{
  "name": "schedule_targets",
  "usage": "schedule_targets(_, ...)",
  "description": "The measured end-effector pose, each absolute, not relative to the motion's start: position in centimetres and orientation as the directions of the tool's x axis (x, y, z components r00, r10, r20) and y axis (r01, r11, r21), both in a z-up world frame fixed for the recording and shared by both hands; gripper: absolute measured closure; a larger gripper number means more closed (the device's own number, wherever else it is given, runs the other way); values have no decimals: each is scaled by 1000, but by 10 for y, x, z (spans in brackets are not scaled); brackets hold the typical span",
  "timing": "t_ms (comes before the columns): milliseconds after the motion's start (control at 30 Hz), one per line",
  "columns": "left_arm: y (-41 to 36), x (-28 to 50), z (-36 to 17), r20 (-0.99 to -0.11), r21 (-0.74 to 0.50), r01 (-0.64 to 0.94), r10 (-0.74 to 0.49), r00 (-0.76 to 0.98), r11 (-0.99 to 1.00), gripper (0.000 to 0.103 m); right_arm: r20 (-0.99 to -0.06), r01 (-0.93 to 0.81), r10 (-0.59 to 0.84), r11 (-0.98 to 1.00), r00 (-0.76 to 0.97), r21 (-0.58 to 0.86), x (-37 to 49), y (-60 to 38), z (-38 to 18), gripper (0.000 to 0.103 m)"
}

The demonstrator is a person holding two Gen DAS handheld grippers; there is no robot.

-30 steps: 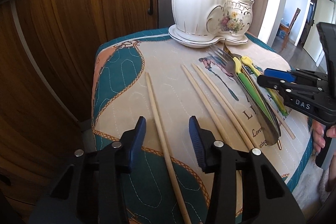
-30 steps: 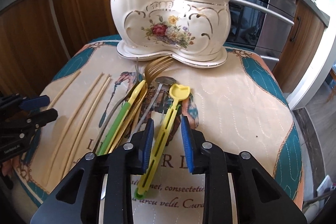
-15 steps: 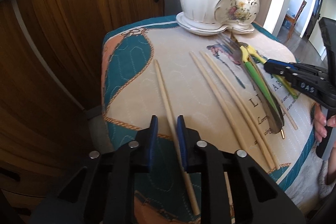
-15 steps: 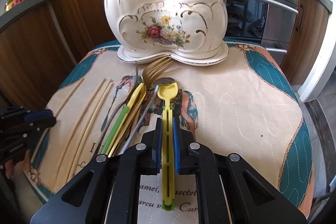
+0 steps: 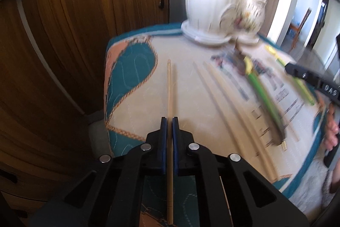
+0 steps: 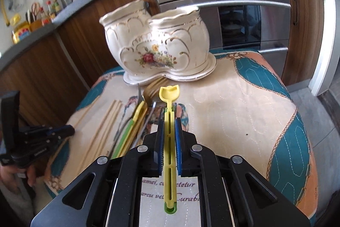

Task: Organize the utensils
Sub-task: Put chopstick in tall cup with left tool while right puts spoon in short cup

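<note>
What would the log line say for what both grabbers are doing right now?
left gripper: shut on chopstick | right gripper: shut on yellow spoon | holder: nothing seen in it | fork, other chopsticks: on cloth

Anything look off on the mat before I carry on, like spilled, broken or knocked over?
Nothing stands out. The ceramic holder stands upright on its saucer, the loose chopsticks lie flat on the mat, and no damage shows.
</note>
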State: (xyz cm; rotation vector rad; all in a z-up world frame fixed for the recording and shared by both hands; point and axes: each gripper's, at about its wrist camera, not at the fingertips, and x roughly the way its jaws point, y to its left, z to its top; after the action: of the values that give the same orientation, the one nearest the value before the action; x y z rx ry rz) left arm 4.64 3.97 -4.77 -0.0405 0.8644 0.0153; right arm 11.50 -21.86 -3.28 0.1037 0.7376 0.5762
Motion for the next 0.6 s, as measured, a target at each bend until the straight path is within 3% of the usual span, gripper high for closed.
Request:
schedule_targets(233, 40, 33, -6, -616, -149, 18, -107, 781, 989, 98, -479, -475, 620, 784, 621, 399, 112, -234, -14, 92)
schedule_targets(400, 31, 28, 35, -464, -165, 85, -153, 872, 983, 98, -387, -476, 640, 760, 663, 442, 118, -239, 11, 92)
schedule_targets(600, 20, 57, 67, -356, -173, 144, -199, 913, 974, 98, -296, -500, 633, 759, 715, 416, 140, -232, 48, 92)
